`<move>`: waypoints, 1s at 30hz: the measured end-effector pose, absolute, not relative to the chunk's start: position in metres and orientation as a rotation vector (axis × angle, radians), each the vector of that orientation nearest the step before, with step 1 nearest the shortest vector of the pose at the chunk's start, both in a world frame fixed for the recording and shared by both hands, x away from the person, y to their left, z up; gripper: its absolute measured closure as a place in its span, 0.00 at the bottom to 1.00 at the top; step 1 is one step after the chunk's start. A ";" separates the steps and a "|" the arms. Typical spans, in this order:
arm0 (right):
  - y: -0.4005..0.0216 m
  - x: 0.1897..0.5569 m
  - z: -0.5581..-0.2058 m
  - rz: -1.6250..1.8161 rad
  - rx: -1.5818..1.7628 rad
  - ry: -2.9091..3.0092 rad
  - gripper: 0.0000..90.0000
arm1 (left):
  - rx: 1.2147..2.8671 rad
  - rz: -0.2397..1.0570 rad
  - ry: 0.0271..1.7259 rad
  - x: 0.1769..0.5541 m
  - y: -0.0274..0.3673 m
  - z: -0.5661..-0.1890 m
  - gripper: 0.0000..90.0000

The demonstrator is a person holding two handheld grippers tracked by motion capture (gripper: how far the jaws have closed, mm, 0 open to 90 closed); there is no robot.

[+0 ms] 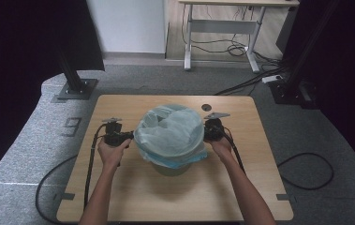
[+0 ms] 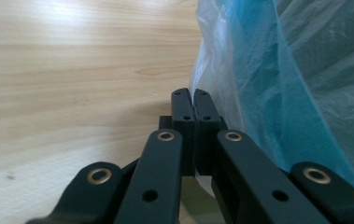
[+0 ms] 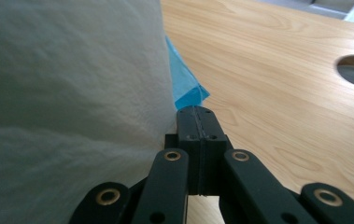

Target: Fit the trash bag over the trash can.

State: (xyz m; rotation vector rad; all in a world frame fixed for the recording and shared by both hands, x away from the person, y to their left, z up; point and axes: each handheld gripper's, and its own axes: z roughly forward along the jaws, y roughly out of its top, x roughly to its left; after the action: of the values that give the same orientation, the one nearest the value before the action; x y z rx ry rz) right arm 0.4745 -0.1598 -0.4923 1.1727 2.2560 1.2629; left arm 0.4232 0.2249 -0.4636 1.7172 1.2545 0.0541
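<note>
Bin (image 1: 170,166) mid-tabletop, bag (image 1: 169,131) draped over its rim, a gripper at each flank.

Bag: thin, pale blue, crinkled, puffed above the rim, its skirt hanging down outside. Left gripper (image 2: 193,95) and right gripper (image 3: 197,112) sit just beside the film, jaws fully closed, nothing visibly pinched; likely poised to seat or tug the liner evenly from both sides. Tabletop (image 1: 133,197) pale wood.

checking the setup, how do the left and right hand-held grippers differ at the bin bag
The left hand-held gripper sits at the bin bag's left side, the right hand-held gripper at its right. The left gripper view shows translucent blue film beside its jaws; the right gripper view shows pale, whitish film with a blue edge. Both have jaws shut, low over the wooden table.
</note>
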 end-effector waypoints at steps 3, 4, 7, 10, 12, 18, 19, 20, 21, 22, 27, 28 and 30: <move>-0.176 0.469 -0.488 1.308 1.230 2.154 0.85 | 1.721 0.078 1.240 0.419 0.228 -0.460 1.00; -0.182 0.467 -0.484 1.325 1.233 2.138 0.83 | 1.716 0.082 1.240 0.419 0.229 -0.460 1.00; -0.197 0.454 -0.472 1.400 1.209 2.049 0.74 | 1.711 0.084 1.237 0.417 0.231 -0.461 0.99; -0.207 0.443 -0.463 1.444 1.202 2.021 0.72 | 1.714 0.086 1.232 0.416 0.230 -0.461 0.99; -0.213 0.432 -0.456 1.469 1.183 2.035 0.69 | 1.718 0.089 1.225 0.415 0.229 -0.461 0.99; -0.221 0.385 -0.443 1.543 1.022 2.081 0.60 | 1.705 0.094 1.219 0.410 0.231 -0.456 0.99; -0.221 0.385 -0.443 1.543 1.022 2.081 0.60 | 1.705 0.094 1.219 0.410 0.231 -0.456 0.99; -0.221 0.372 -0.441 1.585 0.981 2.090 0.58 | 1.706 0.098 1.217 0.408 0.231 -0.455 0.99; -0.221 0.367 -0.440 1.608 0.962 2.096 0.57 | 1.702 0.098 1.216 0.407 0.231 -0.454 0.99; -0.221 0.362 -0.440 1.633 0.941 2.106 0.56 | 1.702 0.098 1.216 0.407 0.231 -0.454 0.99; -0.212 0.349 -0.441 1.685 0.860 2.122 0.50 | 1.703 0.099 1.214 0.405 0.229 -0.454 0.99; -0.211 0.349 -0.441 1.683 0.850 2.126 0.50 | 1.703 0.099 1.214 0.405 0.229 -0.454 0.99; -0.207 0.351 -0.443 1.694 0.831 2.131 0.53 | 1.699 0.097 1.215 0.405 0.228 -0.454 0.99</move>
State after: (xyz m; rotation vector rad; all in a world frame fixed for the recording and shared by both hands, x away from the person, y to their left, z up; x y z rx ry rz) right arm 0.3510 -0.2067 -0.4427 0.8313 2.1309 1.6940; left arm 0.4050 0.2277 -0.4543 1.6995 1.2150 0.0972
